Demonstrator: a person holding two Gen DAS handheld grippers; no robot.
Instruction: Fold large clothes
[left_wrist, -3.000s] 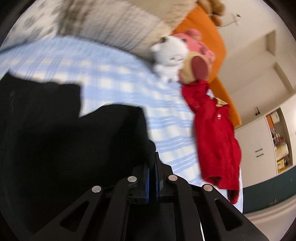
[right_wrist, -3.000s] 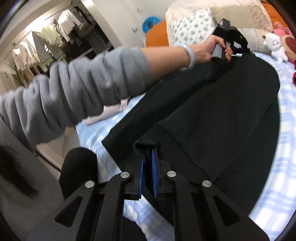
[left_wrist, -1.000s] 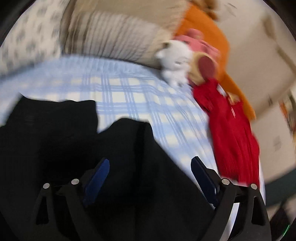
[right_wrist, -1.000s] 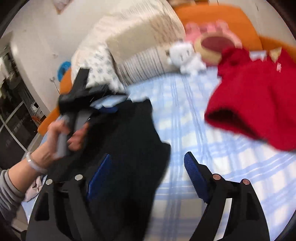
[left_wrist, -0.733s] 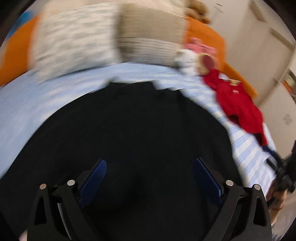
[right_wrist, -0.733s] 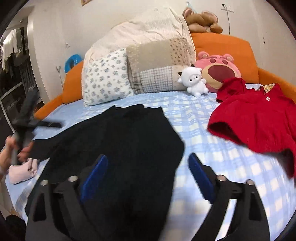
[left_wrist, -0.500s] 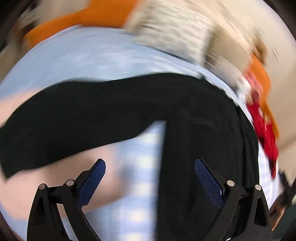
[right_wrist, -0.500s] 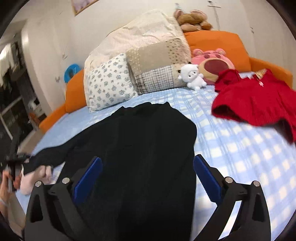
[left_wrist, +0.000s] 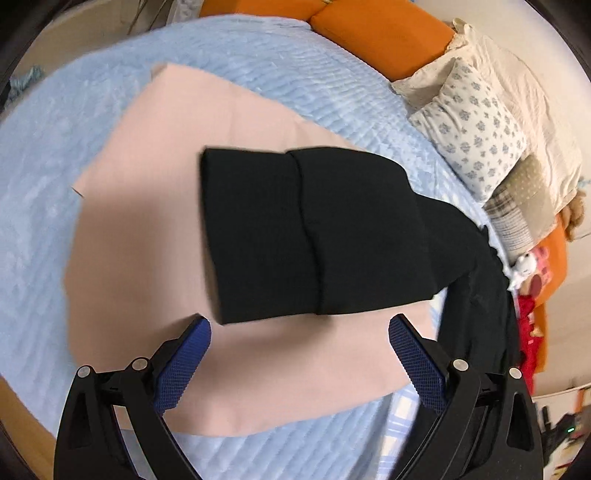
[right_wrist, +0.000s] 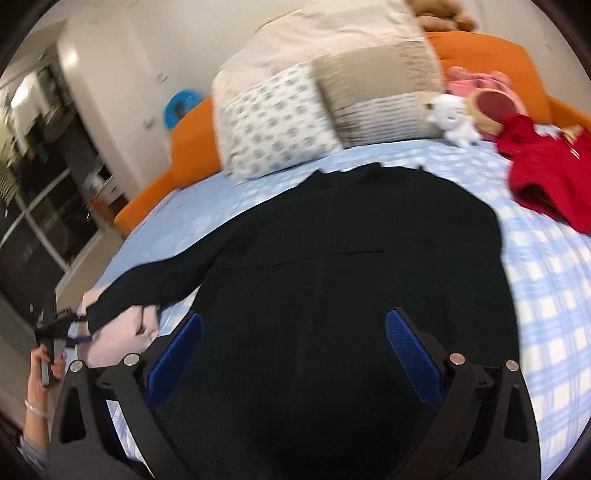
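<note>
Blue checked bedding (right_wrist: 546, 295) lies bare toward 3 o'clock of your black sweater (right_wrist: 351, 277). Its sleeve cuff (left_wrist: 258, 236) rests on pink cloth (left_wrist: 155, 184). Your left gripper (left_wrist: 299, 354) and right gripper (right_wrist: 295, 350) hover with jaws spread wide, empty.

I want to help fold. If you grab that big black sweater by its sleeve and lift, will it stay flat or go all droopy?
Probably droopy. The black sweater lies limp on the bed, following its surface, and its sleeve drapes softly over the pink cloth. Being large and thick-looking, it is likely a bit heavy, and the body would probably drag behind.
</note>
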